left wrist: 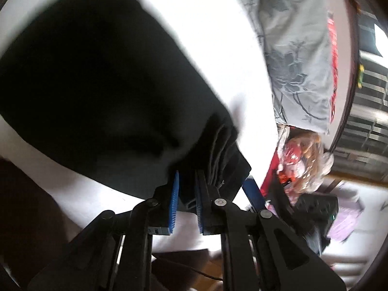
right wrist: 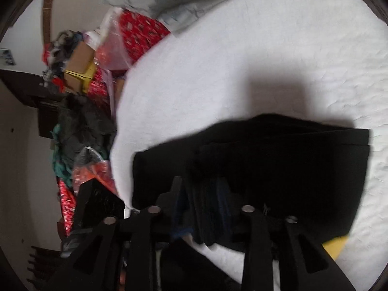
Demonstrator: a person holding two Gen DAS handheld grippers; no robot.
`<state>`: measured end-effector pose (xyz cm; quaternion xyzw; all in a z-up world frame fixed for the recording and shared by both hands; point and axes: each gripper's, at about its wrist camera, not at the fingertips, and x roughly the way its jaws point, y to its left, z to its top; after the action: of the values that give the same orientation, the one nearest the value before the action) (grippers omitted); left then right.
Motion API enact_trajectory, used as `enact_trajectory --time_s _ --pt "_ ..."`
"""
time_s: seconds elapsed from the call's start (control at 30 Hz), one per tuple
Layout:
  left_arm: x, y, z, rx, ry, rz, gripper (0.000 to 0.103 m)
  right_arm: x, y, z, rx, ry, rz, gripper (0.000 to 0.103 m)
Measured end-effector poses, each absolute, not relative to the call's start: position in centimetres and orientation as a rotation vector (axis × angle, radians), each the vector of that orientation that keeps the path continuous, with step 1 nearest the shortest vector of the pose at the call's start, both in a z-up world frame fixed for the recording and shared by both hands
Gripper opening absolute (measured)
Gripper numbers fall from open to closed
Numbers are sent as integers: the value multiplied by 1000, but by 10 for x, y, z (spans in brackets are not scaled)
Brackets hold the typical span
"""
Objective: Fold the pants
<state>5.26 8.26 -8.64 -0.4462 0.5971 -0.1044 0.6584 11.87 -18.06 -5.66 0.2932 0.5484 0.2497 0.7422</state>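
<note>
Pants (left wrist: 97, 92), black, lie folded over a white bed (left wrist: 218, 55) and extend forward from both grippers. In the left wrist view, a bunched, layered edge of the fabric sits directly between the blue pads (left wrist: 174, 201) of the left gripper (left wrist: 186, 201). The jaws stand narrow and clamp this edge, with the folds fanning out just past the pads.

In the right wrist view, the pants (right wrist: 278, 160) spread in stacked layers toward the right, and their near edge runs down into the right gripper (right wrist: 201, 208). The jaws there are close together with dark fabric between them; the view is dim and blurred, but the cloth appears pinched.

Surroundings: a grey floral quilt (left wrist: 291, 55) lies along the far side of the bed. A pile of clothes, red wrapped items and a cardboard box (right wrist: 78, 65) stands beside the bed edge. A yellow patch (right wrist: 335, 246) shows under the pants' near corner. Nothing lies on the bed sheet between the grippers and the fabric.
</note>
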Motion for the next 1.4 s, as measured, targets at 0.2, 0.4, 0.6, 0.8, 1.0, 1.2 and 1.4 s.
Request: enact_trajectory --time_s 0.2,0.4,0.6,0.8,1.0,1.2,1.4 --pt "55 55 -72 -814 1302 -298 57 60 -247 -55 888 1097 542 70" --pt "64 -2 -69 -567 1321 -332 57 38 -270 -132 1250 1171 474 70" --pt "83 -35 -80 -412 1339 -273 19 47 -275 -155 1390 1098 353 66" --pt "80 -41 -74 -288 1338 -286 13 56 -281 -122 1200 1046 346 9" --pt "81 -32 -101 -330 1379 -279 13 51 -275 -151 994 1176 264 7" --pt "67 -15 -75 -308 1343 -392 15 42 -285 -124 967 1225 309 30" --pt "71 -16 -34 -327 1231 -420 15 37 -301 -57 818 1016 322 49"
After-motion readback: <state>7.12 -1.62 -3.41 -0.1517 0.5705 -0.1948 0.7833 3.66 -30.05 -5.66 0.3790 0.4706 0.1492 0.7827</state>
